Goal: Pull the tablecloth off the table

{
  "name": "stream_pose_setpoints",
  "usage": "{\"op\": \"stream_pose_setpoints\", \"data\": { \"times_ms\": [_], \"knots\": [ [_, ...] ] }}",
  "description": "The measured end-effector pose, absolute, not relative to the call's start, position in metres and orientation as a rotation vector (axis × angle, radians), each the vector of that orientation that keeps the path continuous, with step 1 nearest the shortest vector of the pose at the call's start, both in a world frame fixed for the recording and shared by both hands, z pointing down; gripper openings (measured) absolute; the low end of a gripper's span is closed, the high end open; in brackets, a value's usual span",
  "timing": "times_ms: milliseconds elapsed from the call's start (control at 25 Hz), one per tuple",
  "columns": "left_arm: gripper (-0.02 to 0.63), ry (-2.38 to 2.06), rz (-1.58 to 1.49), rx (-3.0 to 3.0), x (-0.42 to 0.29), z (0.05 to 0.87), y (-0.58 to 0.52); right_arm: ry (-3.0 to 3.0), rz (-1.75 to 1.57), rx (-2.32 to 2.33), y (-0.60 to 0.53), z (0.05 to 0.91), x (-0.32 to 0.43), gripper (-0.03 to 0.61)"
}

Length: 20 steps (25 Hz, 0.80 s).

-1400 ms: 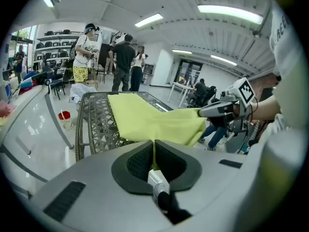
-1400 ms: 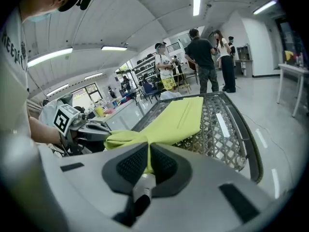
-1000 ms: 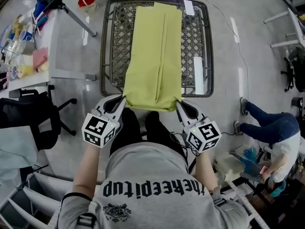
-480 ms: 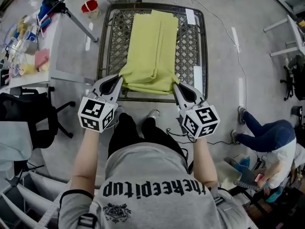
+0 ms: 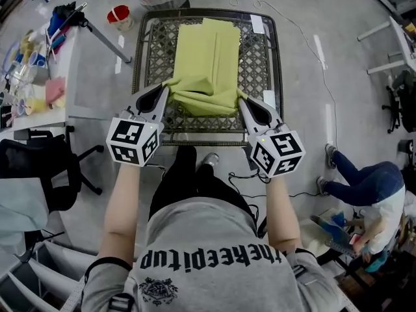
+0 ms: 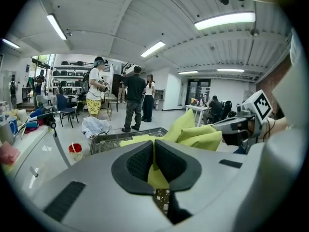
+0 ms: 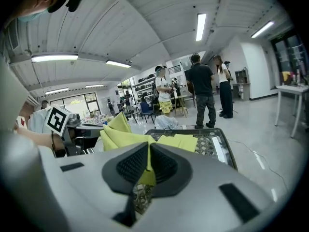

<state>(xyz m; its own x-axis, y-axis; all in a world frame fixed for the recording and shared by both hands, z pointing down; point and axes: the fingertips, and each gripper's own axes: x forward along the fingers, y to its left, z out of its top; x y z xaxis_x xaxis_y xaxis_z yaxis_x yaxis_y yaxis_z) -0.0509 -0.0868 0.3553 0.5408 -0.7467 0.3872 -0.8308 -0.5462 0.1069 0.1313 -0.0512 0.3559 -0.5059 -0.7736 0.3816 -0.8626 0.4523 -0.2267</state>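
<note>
The head view alone shows the whole layout. The tablecloth runs down the middle of the lattice-topped table, its far end lying flat near the far edge. Its near end is lifted and bunched into folds between the left gripper and the right gripper. Bare lattice shows to the left and right of the cloth and on the near strip of the table. A red bucket stands on the floor off the far left corner. A person crouches low at the right.

The gripper views give what the head view cannot: the pads themselves. In the left gripper view the jaws are clenched on a thin edge of the cloth. The edge stands upright in the slit between the pads, and more cloth hangs below them. The raised folds billow to the right, towards the other gripper's marker cube. The right gripper view mirrors this, with its jaws clamped on the cloth's other near corner and the folds rising to the left. Both views also show people standing far across the room, beyond the table.
</note>
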Motion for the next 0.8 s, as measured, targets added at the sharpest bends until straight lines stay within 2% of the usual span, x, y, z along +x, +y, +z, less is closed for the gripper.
{"op": "stream_pose_setpoints", "data": {
  "times_ms": [800],
  "knots": [
    [0.025, -1.073, 0.393, 2.651, -0.044, 0.341, -0.207, -2.302, 0.54, 1.76, -0.147, 0.331, 0.143, 0.023]
  ]
}}
